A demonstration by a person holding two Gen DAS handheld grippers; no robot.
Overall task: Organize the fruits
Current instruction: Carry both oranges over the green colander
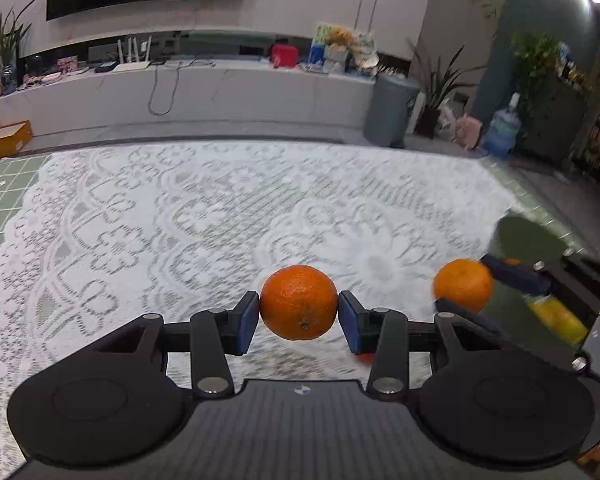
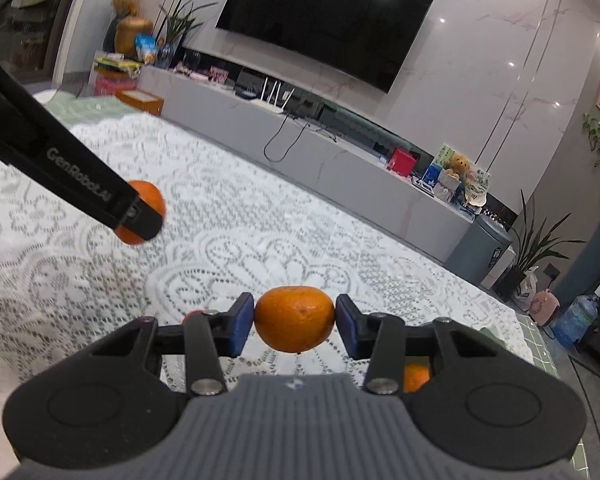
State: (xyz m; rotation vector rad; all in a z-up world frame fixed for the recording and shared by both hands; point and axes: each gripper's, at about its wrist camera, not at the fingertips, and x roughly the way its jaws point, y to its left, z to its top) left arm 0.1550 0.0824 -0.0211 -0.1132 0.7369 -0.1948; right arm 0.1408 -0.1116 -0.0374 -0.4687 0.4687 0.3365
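Each gripper clamps one orange above the lace cloth (image 1: 180, 220): the left gripper (image 1: 299, 310) holds an orange (image 1: 299, 302), the right gripper (image 2: 295, 320) another orange (image 2: 295, 318). Neither is placed; no container shows.

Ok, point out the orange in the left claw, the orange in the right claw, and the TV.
left orange (image 1: 299, 302), left wrist view, middle of its peel.
right orange (image 2: 295, 318), right wrist view, centre of its front.
TV (image 2: 324, 20), right wrist view, middle of the dark screen.
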